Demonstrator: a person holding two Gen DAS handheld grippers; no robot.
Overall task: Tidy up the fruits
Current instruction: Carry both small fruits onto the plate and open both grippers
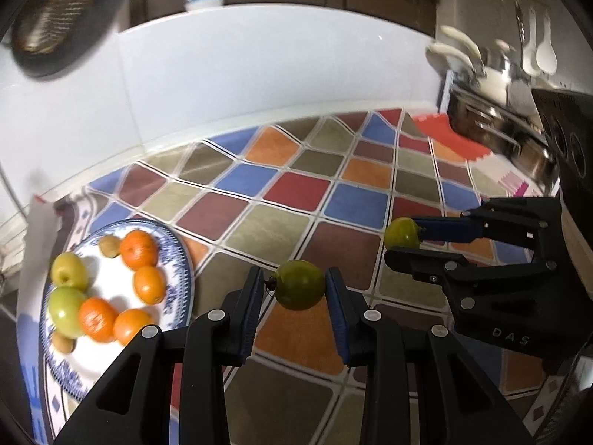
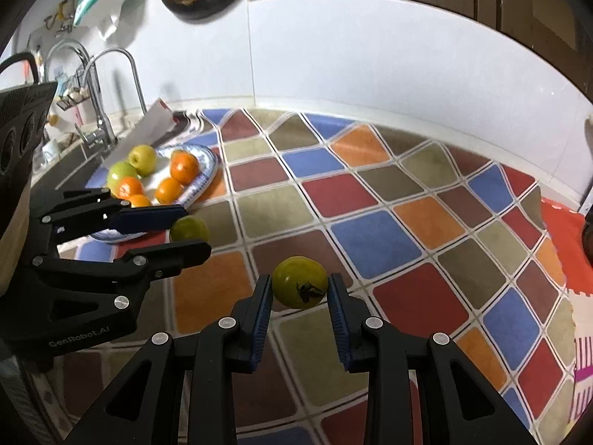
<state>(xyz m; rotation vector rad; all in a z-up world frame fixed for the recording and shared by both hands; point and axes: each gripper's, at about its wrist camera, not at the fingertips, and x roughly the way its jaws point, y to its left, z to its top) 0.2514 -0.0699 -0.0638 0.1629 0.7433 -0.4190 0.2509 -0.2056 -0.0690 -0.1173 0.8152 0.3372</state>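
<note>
Glossy glazed plate [image 1: 181, 259], matt checkered cloth [image 1: 296, 193], shiny metal faucet [image 2: 107, 85].

Left wrist view: mounted behind left gripper [image 1: 298, 289], looking forward and steeply down along fingers; close over checked mat [image 1: 281, 193]; white wall behind, blue-rimmed plate [image 1: 183, 259] at lower left, right gripper [image 1: 404, 239] seen side-on at right edge

Right wrist view: same mounting behind right gripper [image 2: 300, 287], tilted down, equally near; sink faucet [image 2: 100, 85] at far left

Shared: checked mat [image 2: 370, 230], plate [image 2: 209, 168], wall; left gripper [image 2: 187, 231] visible at left of right view
</note>
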